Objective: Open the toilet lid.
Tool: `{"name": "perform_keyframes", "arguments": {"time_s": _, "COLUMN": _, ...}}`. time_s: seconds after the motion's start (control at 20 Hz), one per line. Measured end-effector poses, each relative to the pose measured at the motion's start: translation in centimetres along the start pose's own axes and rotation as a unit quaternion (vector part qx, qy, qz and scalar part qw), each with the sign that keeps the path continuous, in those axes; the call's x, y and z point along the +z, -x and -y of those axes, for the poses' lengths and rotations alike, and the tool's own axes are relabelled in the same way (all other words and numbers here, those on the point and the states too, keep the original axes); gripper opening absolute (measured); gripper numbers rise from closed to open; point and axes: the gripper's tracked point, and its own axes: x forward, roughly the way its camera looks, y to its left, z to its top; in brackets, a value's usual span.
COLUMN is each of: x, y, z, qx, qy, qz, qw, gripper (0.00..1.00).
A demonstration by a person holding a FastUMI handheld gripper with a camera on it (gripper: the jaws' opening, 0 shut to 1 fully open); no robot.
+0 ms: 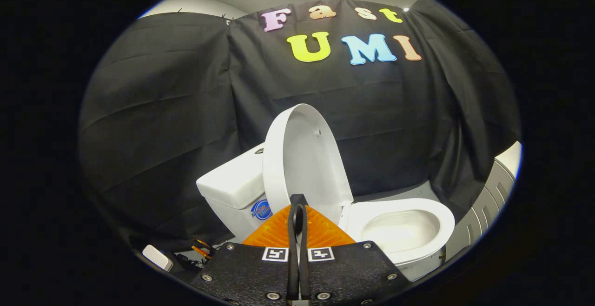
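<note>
- The hand-held gripper (pixel 298 213) sits low and central, its two fingers pressed together into a narrow slit with nothing held between them; the tips end just in front of the lower edge of the raised lid.
- Just ahead of the fingers, the toilet lid (pixel 304 157) stands raised, swung up on its hinge and leaning back toward the tank (pixel 232 182). Whether it actually rests on the tank cannot be told.
- The lid's long axis runs close to vertical, tilted slightly, hinge end down near the fingertips and rounded free end up against the dark booth cloth. Its pale underside faces toward the bowl side, out over the seat.
- Beside the lid and beyond the fingers, the toilet seat (pixel 404 224) lies flat on the bowl, its oval opening exposed and pointing away from the tank.
- Judged by this position, the task looks essentially done: the lid is up and the bowl uncovered. What may remain is only confirming that the lid holds its stance unaided and drawing the tool clear.
- A small white block (pixel 157 257) lies on the floor near the tank's base, beside some orange-and-black parts too small to identify.
</note>
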Motion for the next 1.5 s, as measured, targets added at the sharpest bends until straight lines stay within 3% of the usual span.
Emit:
{"name": "perform_keyframes", "arguments": {"time_s": 0.7, "x": 0.3, "y": -0.7, "z": -1.8, "qx": 0.006, "qy": 0.030, "qz": 0.025, "qw": 0.999, "gripper": 0.01}}
{"name": "perform_keyframes", "arguments": {"time_s": 1.0, "x": 0.6, "y": -0.5, "z": -1.3, "qx": 0.010, "qy": -0.001, "qz": 0.039, "qw": 0.999, "gripper": 0.03}}
{"name": "perform_keyframes", "arguments": {"time_s": 1.1, "x": 0.5, "y": -0.6, "z": -1.9, "qx": 0.031, "qy": 0.000, "qz": 0.036, "qw": 0.999, "gripper": 0.06}}
{"name": "perform_keyframes", "arguments": {"time_s": 1.2, "x": -0.1, "y": -0.4, "z": -3.6, "qx": 0.080, "qy": -0.006, "qz": 0.028, "qw": 0.996, "gripper": 0.18}}
{"name": "perform_keyframes", "arguments": {"time_s": 1.4, "x": -0.3, "y": 0.2, "z": -1.9, "qx": 0.063, "qy": 0.004, "qz": 0.030, "qw": 0.998, "gripper": 0.87}}
{"name": "perform_keyframes", "arguments": {"time_s": 1.45, "x": 0.1, "y": 0.2, "z": -1.7, "qx": 0.063, "qy": 0.008, "qz": 0.036, "qw": 0.997, "gripper": 0.95}}
{"name": "perform_keyframes", "arguments": {"time_s": 1.5, "x": 0.5, "y": 0.4, "z": -1.8, "qx": 0.065, "qy": 0.012, "qz": 0.041, "qw": 0.997, "gripper": 0.96}}
